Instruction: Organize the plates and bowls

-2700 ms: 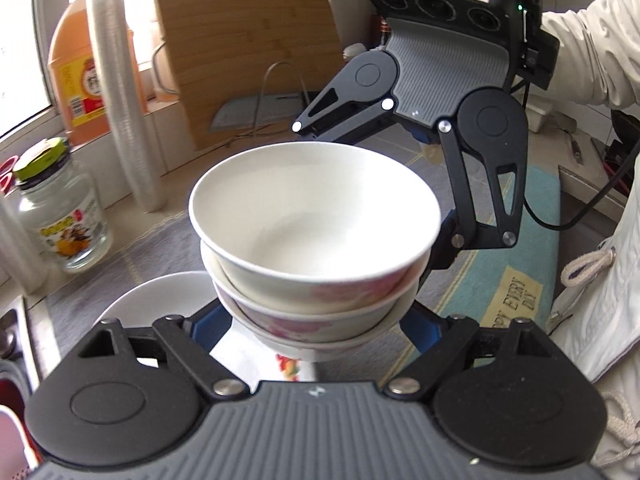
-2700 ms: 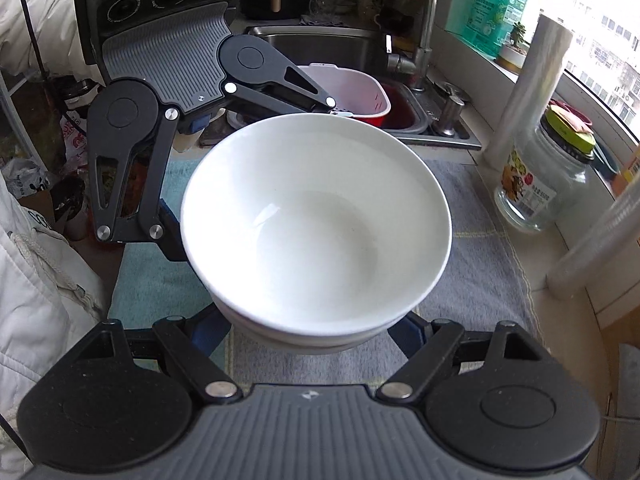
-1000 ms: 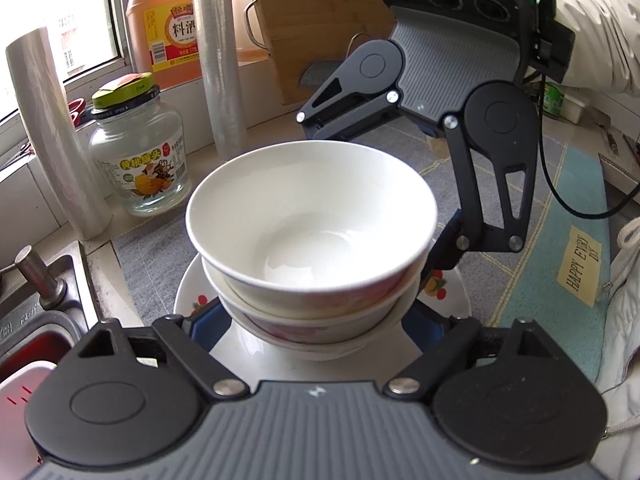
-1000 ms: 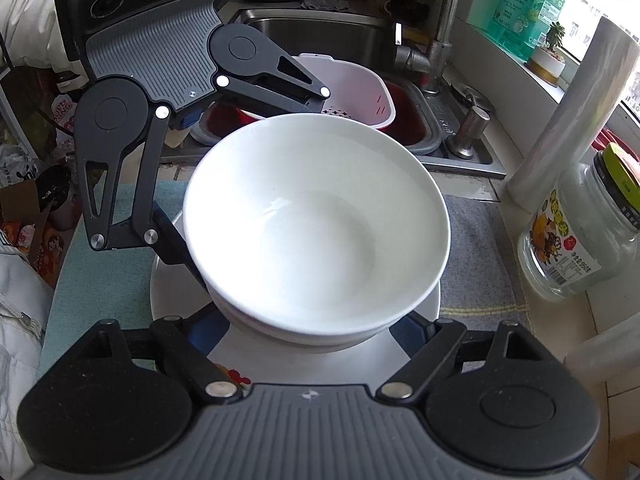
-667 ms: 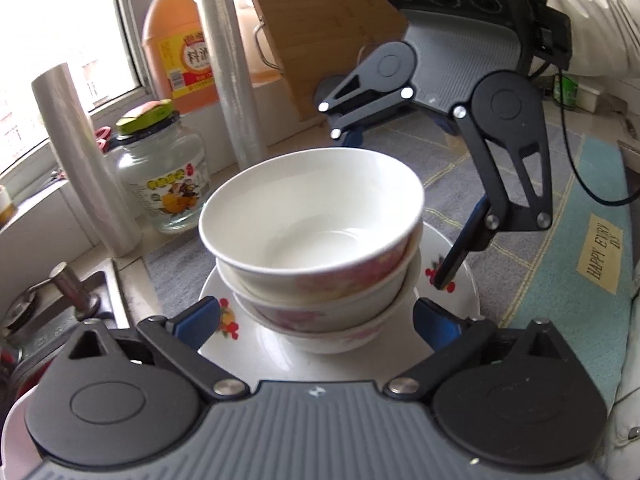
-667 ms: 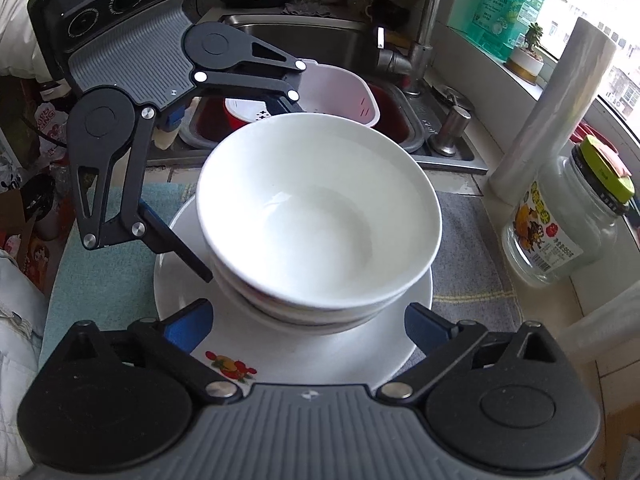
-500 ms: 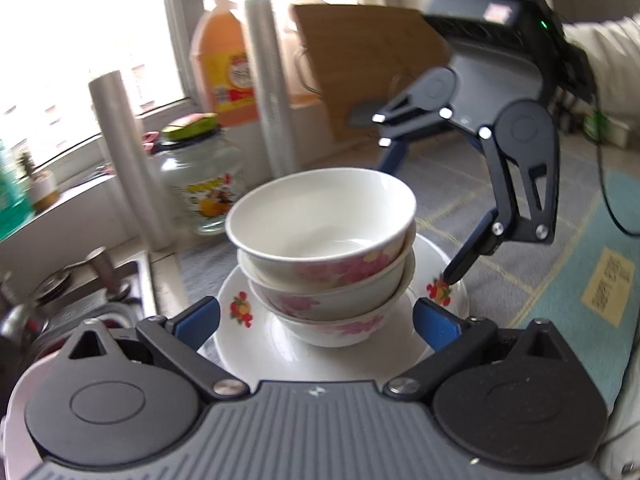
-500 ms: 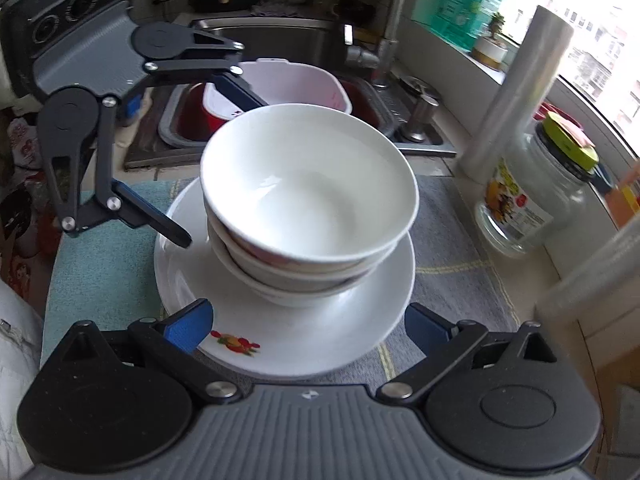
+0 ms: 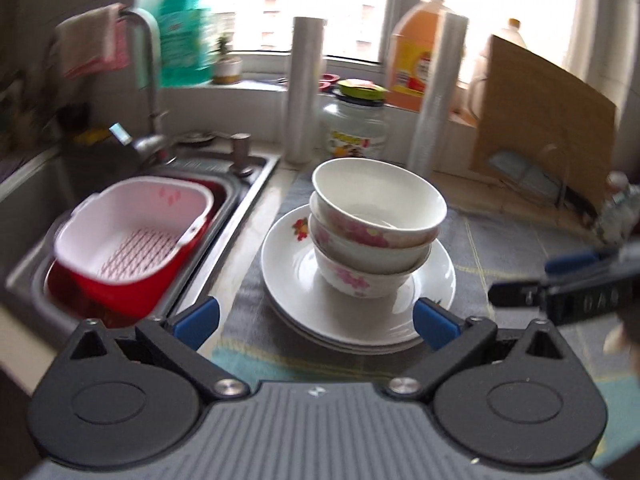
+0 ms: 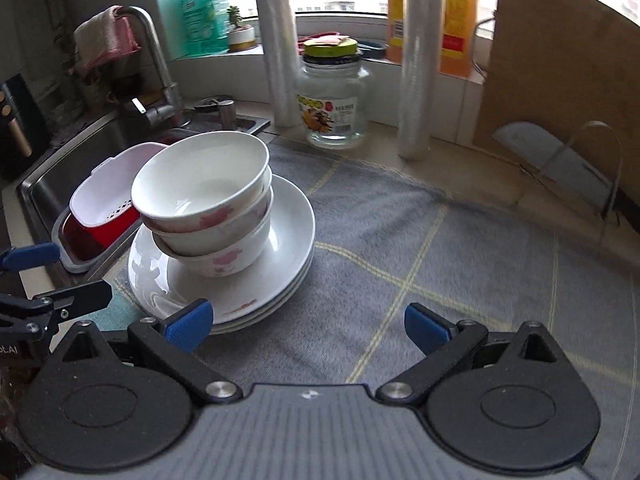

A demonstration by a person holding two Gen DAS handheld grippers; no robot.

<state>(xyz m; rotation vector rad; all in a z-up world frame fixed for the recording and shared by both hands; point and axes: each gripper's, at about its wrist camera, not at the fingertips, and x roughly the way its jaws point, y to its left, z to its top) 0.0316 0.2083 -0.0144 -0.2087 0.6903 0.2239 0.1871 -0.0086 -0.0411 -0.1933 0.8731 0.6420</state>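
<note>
The stack of bowls stands on the stack of plates, and the plates lie on a grey checked cloth that covers the surface, just beside the sink. The bowls are white with pink flowers and sit one inside the other, a little tilted. The left gripper has its fingers wide apart and they hold nothing; the plates are seen between the blue fingertips, but nothing touches them. The right gripper also has its fingers fully apart and empty, over the cloth, with the plates near its left fingertip. In the sink there is a pink strainer basket inside a red basin. A glass jar stands behind, near the window.
</note>
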